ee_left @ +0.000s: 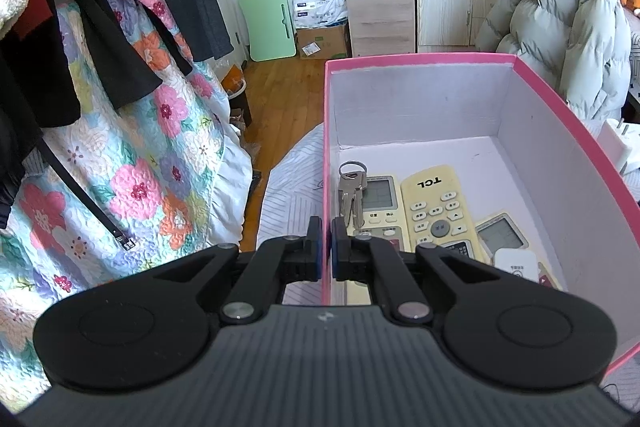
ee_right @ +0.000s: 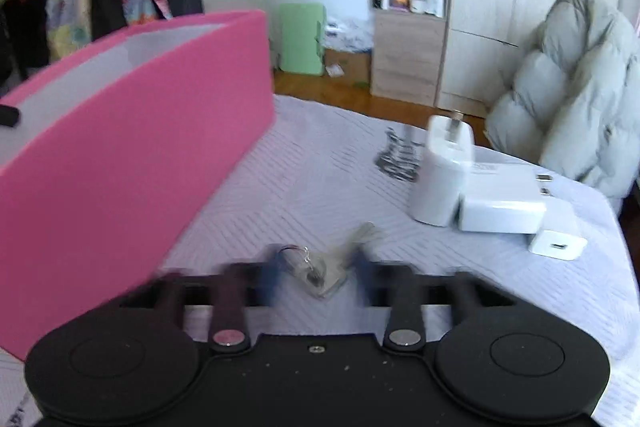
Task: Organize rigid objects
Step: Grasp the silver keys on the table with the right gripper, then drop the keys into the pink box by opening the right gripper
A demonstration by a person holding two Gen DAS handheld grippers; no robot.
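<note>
Clearly, the left claw (ee_left: pixel 326 247) is closed on the near left wall of the pink box (ee_left: pixel 560 115), one finger outside and one inside. Inside the box lie a bunch of keys (ee_left: pixel 351 193), a yellowed TCL remote (ee_left: pixel 438 209) and two more remotes. Outside the box, on its right side, the right claw (ee_right: pixel 318 273) stands wide around a key with a clear tag (ee_right: pixel 332 263) on the table (ee_right: pixel 320 163), near three white chargers (ee_right: pixel 480 195).

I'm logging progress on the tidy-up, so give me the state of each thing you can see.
Pink box: open, partly filled.
Remotes: flat inside the box.
Key bunch: in the box.
Loose keys: on the bedspread, between open fingers.
Chargers: outside the box.
Left gripper: pinching the box wall.
Right gripper: open.
</note>
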